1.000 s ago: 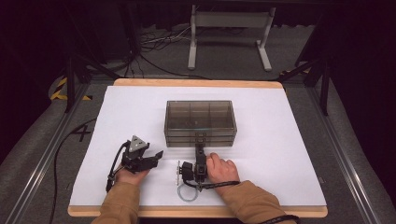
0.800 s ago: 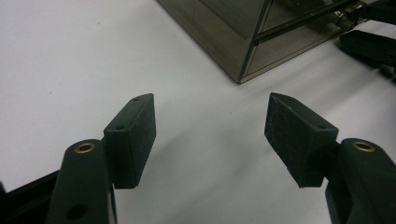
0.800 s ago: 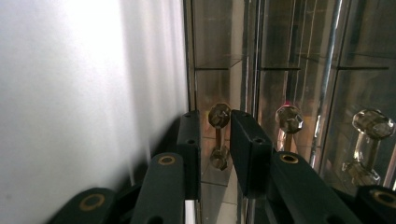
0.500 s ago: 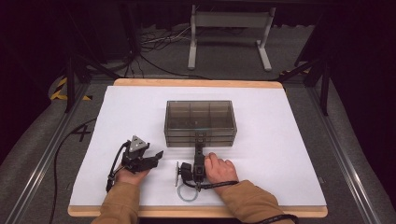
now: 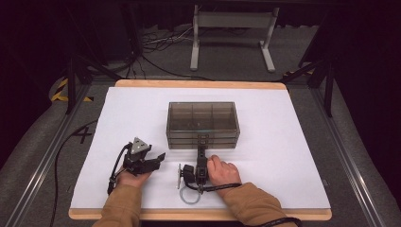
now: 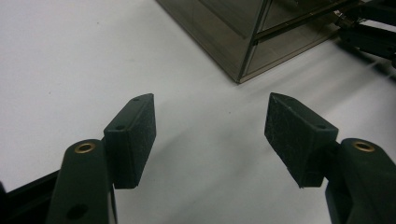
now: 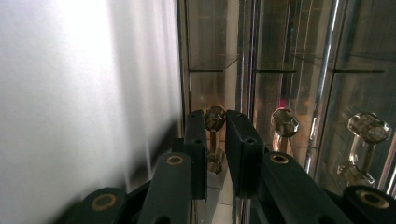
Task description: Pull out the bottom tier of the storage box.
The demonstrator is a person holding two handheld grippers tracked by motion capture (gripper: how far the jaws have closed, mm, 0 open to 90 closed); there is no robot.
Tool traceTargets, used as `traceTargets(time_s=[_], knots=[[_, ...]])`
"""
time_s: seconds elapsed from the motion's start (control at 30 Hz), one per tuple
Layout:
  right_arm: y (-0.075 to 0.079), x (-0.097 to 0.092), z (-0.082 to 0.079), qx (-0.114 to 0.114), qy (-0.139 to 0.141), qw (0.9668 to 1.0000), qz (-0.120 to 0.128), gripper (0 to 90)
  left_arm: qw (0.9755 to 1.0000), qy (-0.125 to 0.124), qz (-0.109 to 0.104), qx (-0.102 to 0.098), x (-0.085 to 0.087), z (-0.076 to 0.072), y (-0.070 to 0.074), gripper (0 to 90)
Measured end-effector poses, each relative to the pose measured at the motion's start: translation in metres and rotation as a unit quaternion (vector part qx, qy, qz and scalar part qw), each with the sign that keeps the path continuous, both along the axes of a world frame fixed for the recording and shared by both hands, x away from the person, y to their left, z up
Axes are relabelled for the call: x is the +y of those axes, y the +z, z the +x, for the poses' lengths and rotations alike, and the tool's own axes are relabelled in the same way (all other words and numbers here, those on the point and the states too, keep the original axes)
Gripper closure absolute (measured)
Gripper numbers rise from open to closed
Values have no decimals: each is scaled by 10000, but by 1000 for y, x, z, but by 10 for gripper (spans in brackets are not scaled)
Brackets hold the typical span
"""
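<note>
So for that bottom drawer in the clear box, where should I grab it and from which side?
Grip the bottom drawer by its faceted knob, coming level from the front of the clear box. The knob stands out on a thin stem, the only part that jaws can close around. The right gripper already has the knob between its jaws, which have just been closing.

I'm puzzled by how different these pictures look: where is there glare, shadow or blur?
High view: the white table is brightly lit, the surroundings dark. Left gripper view: the left tongs are sharp and cast soft shadows; the drawer box is slightly soft. Right gripper view: the table is washed out by glare on the left, and the knob between the right tongs is doubled by reflections.
</note>
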State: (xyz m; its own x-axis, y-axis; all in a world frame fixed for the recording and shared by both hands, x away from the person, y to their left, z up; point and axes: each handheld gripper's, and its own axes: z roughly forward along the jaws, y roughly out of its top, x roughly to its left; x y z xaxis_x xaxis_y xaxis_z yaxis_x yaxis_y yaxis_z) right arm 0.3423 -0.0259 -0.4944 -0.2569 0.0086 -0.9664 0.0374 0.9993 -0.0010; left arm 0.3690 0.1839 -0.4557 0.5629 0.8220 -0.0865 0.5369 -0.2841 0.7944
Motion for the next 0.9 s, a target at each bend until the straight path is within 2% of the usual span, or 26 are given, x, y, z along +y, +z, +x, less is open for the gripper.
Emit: traceTargets(time_s=[0.9], knots=[[3, -3, -23, 139, 106, 9998, -93, 794, 10000, 14, 5, 12, 0, 0, 0, 346]])
